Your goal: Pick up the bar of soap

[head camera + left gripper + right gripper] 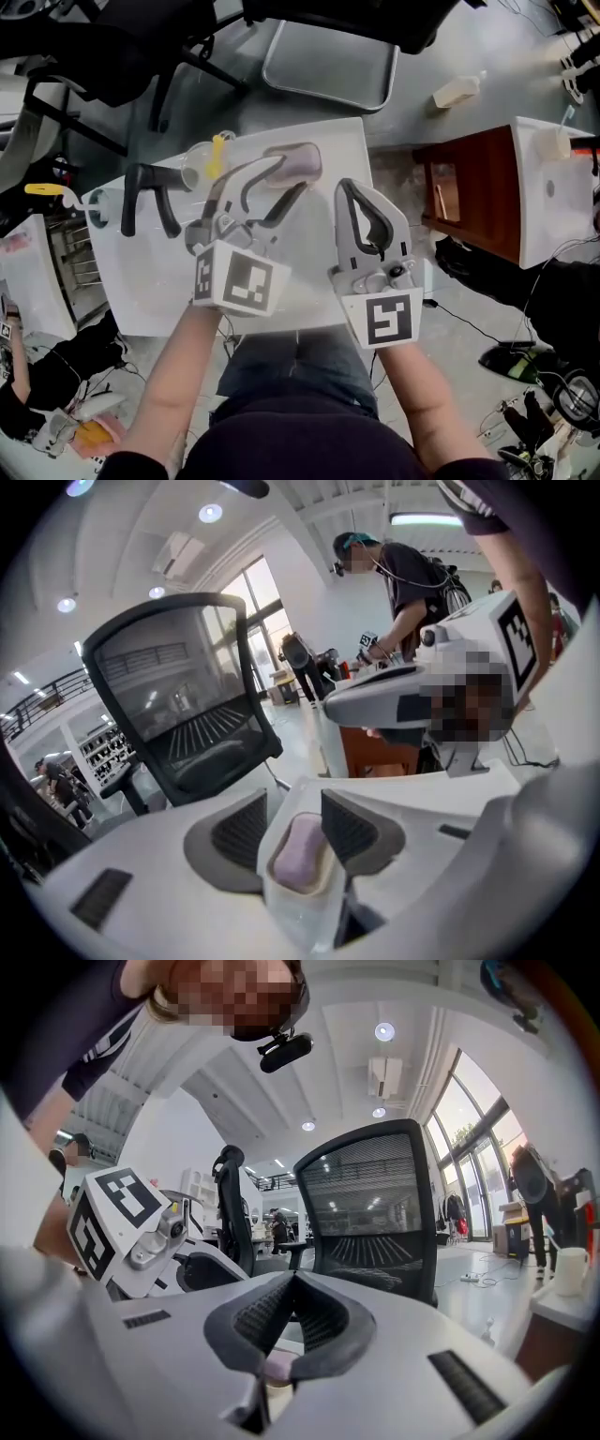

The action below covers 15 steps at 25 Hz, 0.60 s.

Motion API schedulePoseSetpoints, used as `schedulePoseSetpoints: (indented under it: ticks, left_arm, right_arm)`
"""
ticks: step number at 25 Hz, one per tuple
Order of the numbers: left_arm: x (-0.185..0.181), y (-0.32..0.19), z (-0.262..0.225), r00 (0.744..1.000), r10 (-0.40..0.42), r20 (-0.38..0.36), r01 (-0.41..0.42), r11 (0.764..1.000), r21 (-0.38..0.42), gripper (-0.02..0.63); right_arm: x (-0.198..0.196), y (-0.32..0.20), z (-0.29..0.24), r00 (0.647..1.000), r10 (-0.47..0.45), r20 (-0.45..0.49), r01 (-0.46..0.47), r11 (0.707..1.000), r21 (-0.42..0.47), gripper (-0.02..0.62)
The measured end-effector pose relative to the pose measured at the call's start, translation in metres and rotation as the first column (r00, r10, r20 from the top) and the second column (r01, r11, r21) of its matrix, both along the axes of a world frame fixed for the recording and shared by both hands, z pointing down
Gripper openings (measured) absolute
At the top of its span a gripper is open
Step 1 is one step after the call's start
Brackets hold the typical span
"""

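Square-marked cubes (242, 279); left claw (294, 801) spread, flanking purple soap (298, 853); right claw (292, 1283) closed.

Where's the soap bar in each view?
Head view: soap bar upper centre, on the white table, at the tips of the left gripper.
Left gripper view: lower centre, seen in the gap between the open fingers, not gripped.
Right gripper view: only a pink sliver, bottom centre, below the shut right gripper.
Shared landmark: black office chair beyond the table.
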<state>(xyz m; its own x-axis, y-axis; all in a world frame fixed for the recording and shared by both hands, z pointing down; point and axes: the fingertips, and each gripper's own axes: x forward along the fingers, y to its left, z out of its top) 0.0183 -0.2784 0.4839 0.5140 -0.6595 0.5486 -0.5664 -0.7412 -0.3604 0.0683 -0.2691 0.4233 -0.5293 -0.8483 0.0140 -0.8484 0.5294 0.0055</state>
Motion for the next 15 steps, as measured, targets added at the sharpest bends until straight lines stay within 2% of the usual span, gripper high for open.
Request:
schedulePoseSetpoints:
  ticks: [4, 9, 15]
  left_arm:
    - [0.002, -0.003, 0.023, 0.994, 0.013, 0.105, -0.007, 0.998, -0.058, 0.161]
    - [0.002, -0.011, 0.041, 0.987, -0.035, 0.157, 0.052, 0.993, -0.108, 0.161]
    - [-0.003, -0.017, 0.07, 0.95, -0.043, 0.308, 0.087, 0.988, -0.131, 0.161]
  right_arm:
    - [0.007, -0.001, 0.007, 0.999, 0.034, 0.007, -0.034, 0.999, -0.016, 0.015]
    - [0.017, -0.002, 0.012, 0.996, 0.08, 0.034, -0.079, 0.996, -0.036, 0.015]
    - [0.017, 0.005, 0.02, 0.995, 0.081, 0.054, -0.077, 0.995, -0.067, 0.015]
